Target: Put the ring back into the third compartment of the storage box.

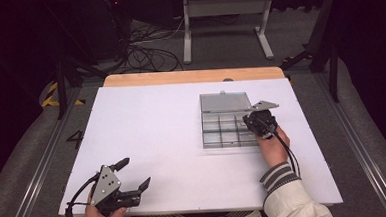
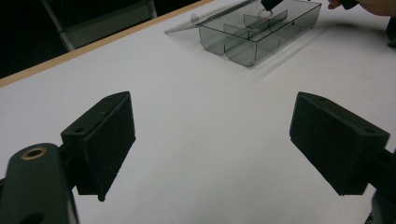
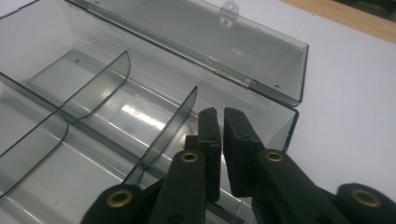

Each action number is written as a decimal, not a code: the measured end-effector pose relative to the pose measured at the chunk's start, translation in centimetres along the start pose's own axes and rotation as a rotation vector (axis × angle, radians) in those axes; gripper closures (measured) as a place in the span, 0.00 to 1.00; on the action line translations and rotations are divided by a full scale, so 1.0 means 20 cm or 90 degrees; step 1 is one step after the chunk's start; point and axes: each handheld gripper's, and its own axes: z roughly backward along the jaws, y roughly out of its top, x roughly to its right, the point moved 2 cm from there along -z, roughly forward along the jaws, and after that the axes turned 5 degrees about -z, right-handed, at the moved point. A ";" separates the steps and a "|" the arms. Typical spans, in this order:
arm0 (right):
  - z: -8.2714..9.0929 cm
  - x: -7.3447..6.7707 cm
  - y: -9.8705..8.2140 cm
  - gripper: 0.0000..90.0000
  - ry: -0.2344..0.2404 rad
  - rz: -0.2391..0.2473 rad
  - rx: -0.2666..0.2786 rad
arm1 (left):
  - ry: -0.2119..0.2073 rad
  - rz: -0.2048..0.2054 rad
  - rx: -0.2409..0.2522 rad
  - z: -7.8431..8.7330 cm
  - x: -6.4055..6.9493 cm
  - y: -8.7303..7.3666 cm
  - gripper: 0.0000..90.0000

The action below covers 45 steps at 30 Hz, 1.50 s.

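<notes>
Two grippers, right gripper point(image 3: 220, 140) prob closed in box point(image 3: 289, 56)

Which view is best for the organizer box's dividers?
Right gripper view: the clear box is close, dividers distinct, lid open. The high view shows the whole box small; the left gripper view shows the box far off, side-on.

box's point(image 3: 140, 107) near compartments cut off, anything between right hand-held gripper point(image 3: 220, 116) jaws unclear
</notes>
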 end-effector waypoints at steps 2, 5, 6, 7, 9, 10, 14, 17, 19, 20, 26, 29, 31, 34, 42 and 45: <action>0.00 0.01 0.00 0.86 0.011 -0.005 0.003 | 0.000 0.002 0.000 0.00 0.00 0.00 0.16; 0.01 0.01 0.00 0.84 0.017 -0.011 0.008 | 0.001 0.001 0.002 0.00 0.00 0.00 0.16; 0.01 0.01 0.00 0.84 0.019 -0.012 0.010 | 0.001 0.002 0.001 0.00 0.00 0.00 0.16; 0.01 0.01 0.00 0.84 0.021 -0.014 0.010 | 0.001 0.002 0.001 0.00 0.00 0.00 0.16; 0.02 0.01 0.00 0.83 0.025 -0.015 0.012 | 0.002 0.000 0.002 0.00 0.00 0.00 0.16; 0.02 0.01 0.00 0.82 0.027 -0.015 0.014 | 0.001 0.002 0.002 0.00 0.00 0.00 0.16; 0.05 0.01 0.01 0.80 0.032 -0.010 0.025 | 0.001 0.001 0.002 0.00 0.00 0.00 0.16; 0.08 0.00 0.03 0.77 0.036 -0.002 0.037 | 0.002 0.002 0.003 0.00 0.00 0.00 0.16; 0.11 -0.02 0.03 0.75 0.045 0.002 0.049 | 0.001 0.003 0.003 0.00 0.00 0.00 0.16; 0.11 -0.02 0.03 0.75 0.045 0.002 0.049 | 0.002 0.002 0.003 0.00 0.00 0.00 0.16; 0.18 -0.05 0.05 0.70 0.049 0.021 0.069 | 0.001 0.002 0.006 0.01 0.00 0.00 0.16; 0.20 -0.06 0.05 0.68 0.055 0.025 0.073 | 0.002 0.003 0.005 0.01 0.00 0.00 0.16; 0.22 -0.07 0.05 0.67 0.059 0.025 0.074 | 0.002 0.003 0.007 0.01 0.00 0.00 0.16; 0.25 -0.09 0.05 0.65 0.067 0.025 0.077 | 0.002 0.006 0.009 0.01 0.00 0.00 0.16; 0.34 -0.12 0.05 0.65 0.085 0.043 0.095 | 0.003 0.003 0.007 0.01 0.00 0.00 0.16; 0.36 -0.12 0.04 0.65 0.091 0.040 0.095 | 0.003 0.002 0.008 0.01 0.00 0.01 0.16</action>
